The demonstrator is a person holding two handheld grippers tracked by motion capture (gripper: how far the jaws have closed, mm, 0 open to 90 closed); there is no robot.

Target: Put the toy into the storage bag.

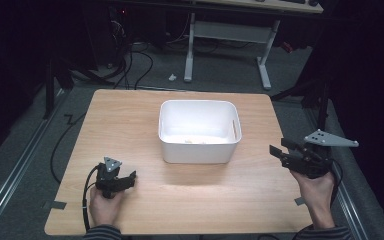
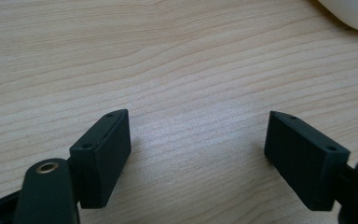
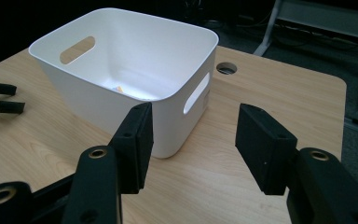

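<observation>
A white plastic bin (image 1: 198,152) with handle slots stands at the middle of the wooden table (image 1: 125,120). Something small and pale yellow (image 3: 119,87) lies on its floor. My left gripper (image 1: 129,178) rests low over the table at the near left, pointing right, its jaws wide open over bare wood (image 2: 198,140). A corner of the bin (image 2: 354,11) shows beyond it. My right gripper (image 1: 279,148) hovers at the table's right edge and faces the bin (image 3: 102,102). Its jaws (image 3: 193,135) stand open with nothing between them. The left gripper (image 3: 0,98) shows far off.
A round cable hole (image 3: 226,68) sits in the table's far right corner. Behind the table stands a desk with white legs (image 1: 264,65), and cables (image 1: 130,65) lie on the dark floor. A metal rail (image 1: 15,165) runs along the floor at the left.
</observation>
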